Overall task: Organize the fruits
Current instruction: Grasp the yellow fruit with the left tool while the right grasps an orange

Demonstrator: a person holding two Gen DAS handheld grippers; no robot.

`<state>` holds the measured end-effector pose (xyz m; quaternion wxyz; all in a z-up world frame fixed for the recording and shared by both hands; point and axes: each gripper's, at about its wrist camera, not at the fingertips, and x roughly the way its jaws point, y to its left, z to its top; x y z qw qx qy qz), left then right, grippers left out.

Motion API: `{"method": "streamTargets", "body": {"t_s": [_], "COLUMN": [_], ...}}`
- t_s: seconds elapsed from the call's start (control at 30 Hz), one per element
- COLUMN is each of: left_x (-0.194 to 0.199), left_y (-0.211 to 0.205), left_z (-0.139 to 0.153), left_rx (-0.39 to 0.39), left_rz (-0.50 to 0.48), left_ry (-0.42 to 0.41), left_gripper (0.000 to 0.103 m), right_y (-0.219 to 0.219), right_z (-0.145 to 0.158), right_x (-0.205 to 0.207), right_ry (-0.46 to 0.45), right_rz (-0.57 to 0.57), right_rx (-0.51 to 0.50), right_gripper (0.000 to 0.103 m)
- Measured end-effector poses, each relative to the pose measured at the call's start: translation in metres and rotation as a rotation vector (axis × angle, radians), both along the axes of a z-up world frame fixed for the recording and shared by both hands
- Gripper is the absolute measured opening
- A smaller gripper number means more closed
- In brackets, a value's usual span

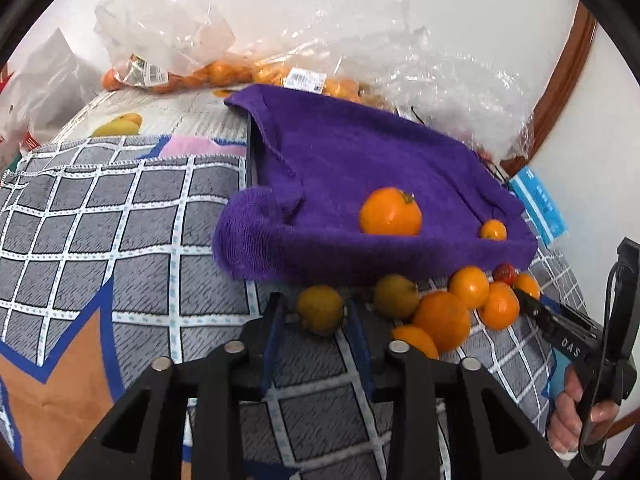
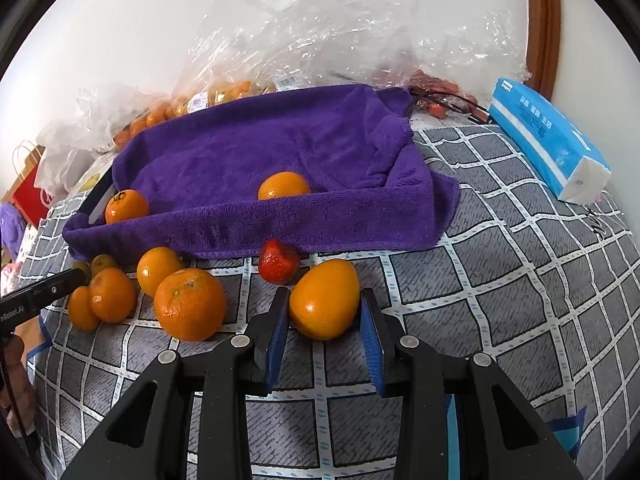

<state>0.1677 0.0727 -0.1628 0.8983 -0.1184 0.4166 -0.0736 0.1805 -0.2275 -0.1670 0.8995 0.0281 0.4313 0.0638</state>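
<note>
A tray lined with a purple towel (image 1: 360, 168) (image 2: 248, 160) holds two oranges (image 1: 391, 212) (image 2: 284, 186) (image 2: 126, 206). A pile of oranges (image 2: 190, 304) and a red strawberry (image 2: 278, 262) lie on the checked cloth in front of it. My left gripper (image 1: 318, 312) is open, its fingers either side of a dull yellow-green fruit (image 1: 320, 309). My right gripper (image 2: 324, 312) is open around an orange (image 2: 325, 298), its blue pads close to the fruit's sides. The right gripper also shows in the left wrist view (image 1: 532, 300).
Clear plastic bags of oranges (image 1: 224, 72) (image 2: 224, 92) lie behind the tray against the white wall. A blue tissue pack (image 2: 548, 136) lies at the right. A red paper bag (image 2: 30, 196) stands far left. A second dull yellow-green fruit (image 1: 396, 296) sits beside the pile.
</note>
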Motion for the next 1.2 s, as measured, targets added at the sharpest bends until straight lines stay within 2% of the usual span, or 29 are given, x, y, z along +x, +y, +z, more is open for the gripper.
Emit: {"method": "streamTargets", "body": {"t_s": [0.1,0.17,0.23,0.33,0.4,0.47,0.53,0.57,0.63,0.77,0.9,1.2], "left_x": [-0.001,-0.001,-0.001,-0.002,-0.004,-0.006,-0.010,-0.013,-0.016,-0.018,-0.017,-0.024], "left_y": [-0.006,-0.006,-0.002,0.002,0.006,0.011,0.013,0.012,0.011,0.011,0.019,0.011], "left_z": [0.000,0.000,0.000,-0.001,-0.002,-0.002,0.000,0.002,0.005,0.008,0.006,0.013], "left_rx": [0.036,0.034,0.010,-0.022,-0.043,-0.075,-0.091,-0.095,-0.093,-0.099,-0.152,-0.100], "left_rz": [-0.003,-0.004,-0.002,0.009,0.020,0.029,0.030,0.027,0.019,0.020,0.035,0.027], "left_ry": [-0.010,-0.010,-0.012,-0.015,-0.017,-0.020,-0.045,-0.059,-0.084,-0.103,-0.091,-0.142], "left_gripper": [0.033,0.034,0.034,0.033,0.028,0.024,0.024,0.024,0.024,0.024,0.024,0.024], "right_y": [0.005,0.009,0.014,0.016,0.014,0.012,0.008,0.005,-0.001,0.000,0.004,0.003], "right_z": [0.000,-0.001,-0.001,-0.002,-0.002,-0.002,-0.001,-0.001,0.000,0.004,0.009,0.019], "right_x": [0.000,0.000,0.001,0.000,0.000,0.000,-0.001,-0.001,-0.002,-0.006,-0.011,-0.020], "right_ry": [0.000,0.003,0.005,0.005,0.004,0.001,-0.002,-0.004,-0.010,-0.037,-0.072,-0.146], "right_rz": [0.012,0.027,0.041,0.046,0.046,0.036,0.016,0.007,0.004,0.016,0.041,0.058], "right_rx": [-0.020,-0.037,-0.060,-0.079,-0.067,-0.058,-0.054,-0.042,0.002,0.017,0.013,0.050], "right_gripper": [0.041,0.046,0.052,0.053,0.053,0.050,0.037,0.035,0.034,0.034,0.034,0.034]}}
